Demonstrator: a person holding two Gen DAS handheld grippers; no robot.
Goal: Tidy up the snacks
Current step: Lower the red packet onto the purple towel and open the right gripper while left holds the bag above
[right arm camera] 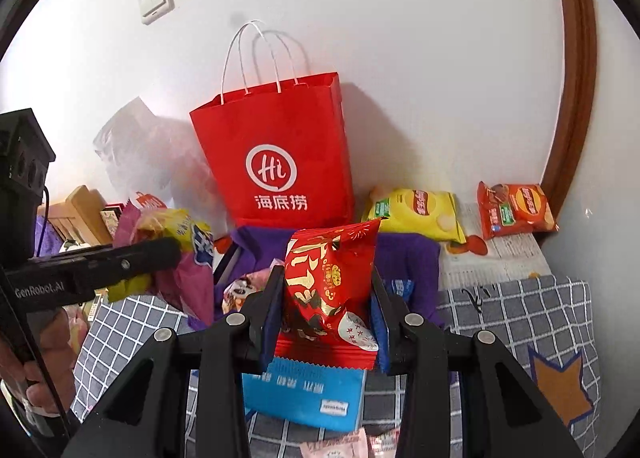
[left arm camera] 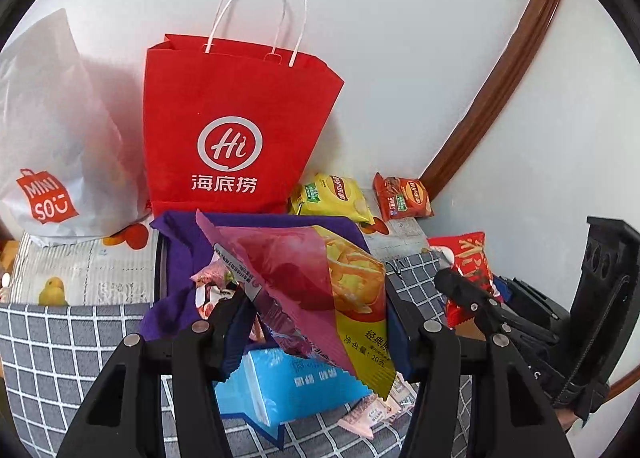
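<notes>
My left gripper is shut on a pink and yellow chip bag, held above the grey checked cloth. My right gripper is shut on a red snack packet; it shows at the right of the left wrist view. A red paper Hi bag stands upright against the wall, also in the right wrist view. A yellow chip bag and an orange chip bag lie to its right. A blue pack lies below the grippers.
A white Miniso bag stands left of the red bag. A purple cloth lies under the snacks. Small pink packets lie on the checked cloth. A wooden door frame runs up the right. A light switch is on the wall.
</notes>
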